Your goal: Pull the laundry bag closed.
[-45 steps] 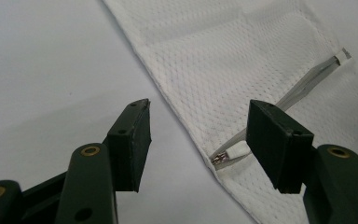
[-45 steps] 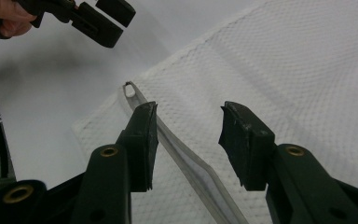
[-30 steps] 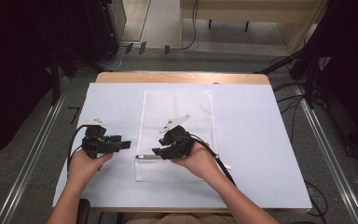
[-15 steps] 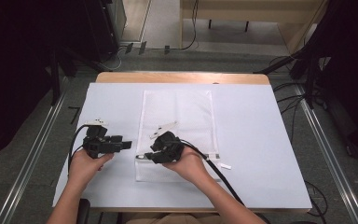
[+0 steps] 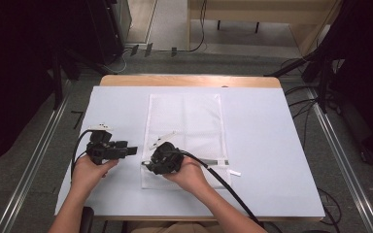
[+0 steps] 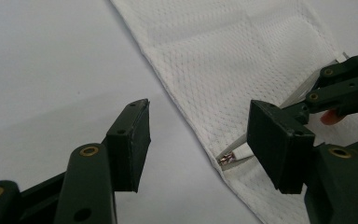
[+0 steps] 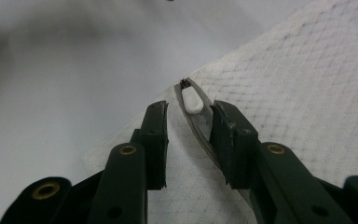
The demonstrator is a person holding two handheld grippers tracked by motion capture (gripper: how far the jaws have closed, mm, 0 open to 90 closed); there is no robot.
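One mesh bag (image 5: 184,131) lies flat on the white table (image 5: 272,145), its zipper pull (image 7: 192,101) (one, white) at the near left corner. Two grippers work here: the right gripper (image 7: 189,135) is partly open, jaws straddling the zipper just behind the pull; the left gripper (image 6: 200,135) gapes wide just beside that corner, holding nothing.

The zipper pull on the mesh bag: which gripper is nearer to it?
Right. The right gripper sits over the zipper pull, jaws open just behind it; the left gripper hovers beside the mesh bag, farther off.
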